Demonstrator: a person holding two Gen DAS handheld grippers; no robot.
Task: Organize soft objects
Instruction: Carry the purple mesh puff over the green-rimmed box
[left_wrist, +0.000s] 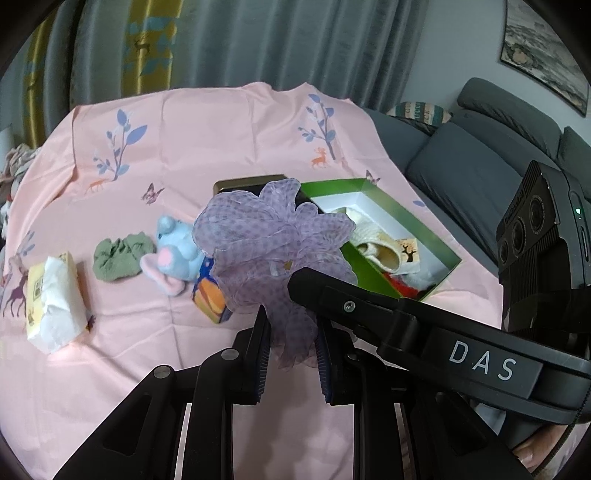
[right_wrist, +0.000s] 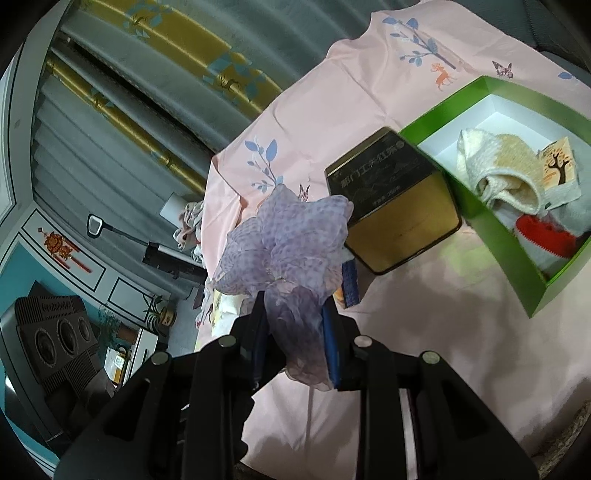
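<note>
Your open green cardboard box (right_wrist: 484, 218) sits near the right edge of the pink printed cloth covering the tabletop (left_wrist: 207, 140), with the grey sofa (left_wrist: 476, 155) just beyond that edge; bare cloth lies in front of the box. A black-and-gold square tin (right_wrist: 395, 206) stands touching the box's left wall. Farther left of the box lie a blue plush mouse (left_wrist: 175, 251), a crumpled green cloth (left_wrist: 120, 256) and a white tissue pack (left_wrist: 55, 299). Both your left gripper (left_wrist: 291, 332) and your right gripper (right_wrist: 295, 317) are clamped on the sheer lilac dotted scarf (left_wrist: 269, 236), held in the air just left of the box. It is bunched into ruffled, translucent folds; its long axis runs from the fingers forward and up, with the loose bulk fanning out past the fingertips toward the tin. Inside the box you have a cream knitted piece (right_wrist: 495, 173) and something red (right_wrist: 543, 236).
</note>
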